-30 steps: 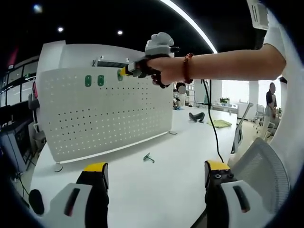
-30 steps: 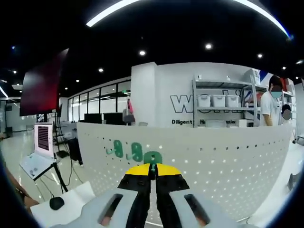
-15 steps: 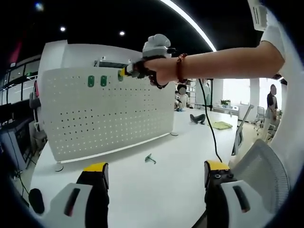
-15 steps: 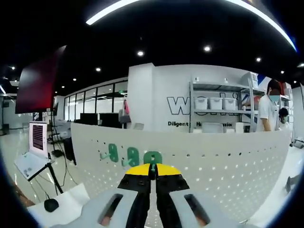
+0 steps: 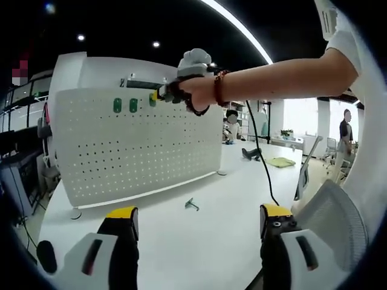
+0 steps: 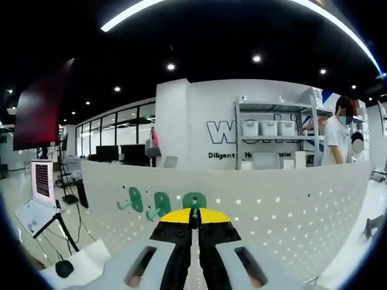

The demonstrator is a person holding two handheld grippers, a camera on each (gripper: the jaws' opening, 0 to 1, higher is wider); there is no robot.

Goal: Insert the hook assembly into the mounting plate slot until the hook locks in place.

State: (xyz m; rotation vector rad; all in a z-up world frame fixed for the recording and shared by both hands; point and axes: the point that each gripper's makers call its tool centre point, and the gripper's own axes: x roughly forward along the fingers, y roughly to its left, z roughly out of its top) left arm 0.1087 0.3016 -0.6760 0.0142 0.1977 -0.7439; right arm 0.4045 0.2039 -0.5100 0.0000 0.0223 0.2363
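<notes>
Currently, a white pegboard (image 5: 133, 145) is seen standing upright on a white desk (image 5: 199, 235), near the desk's far edge, carried on small round feet. Along the top rows of the pegboard, green hooks (image 5: 117, 106) are seen mounted side by side; in the right gripper view three of them (image 6: 158, 202) are counted, just above the yellow tips of the right tool (image 6: 195, 219).

The right tool is held up at the pegboard's upper edge by a person's hand (image 5: 192, 95), and its jaws are pressed together, only a thin seam being left between them. A small green piece shows in that seam at the tips, in line with the rightmost green hook (image 6: 195, 200) — whether that hook itself is being pinched cannot be told, since the tips cover it. In the left gripper view the same tool (image 5: 158, 93) is seen from the side, its tips up against the pegboard beside the two other green hooks.

The left tool (image 5: 196, 220) is held low over the desk's near edge, with its jaws spread wide apart and nothing between them.

A small loose hook part (image 5: 191, 204) is seen lying flat on the desk, in front of the pegboard and well apart from both tools. A black cable (image 5: 260, 163) hangs from the raised arm down toward the desk's right edge, and a mesh chair back (image 5: 329, 217) stands just beyond that edge.
</notes>
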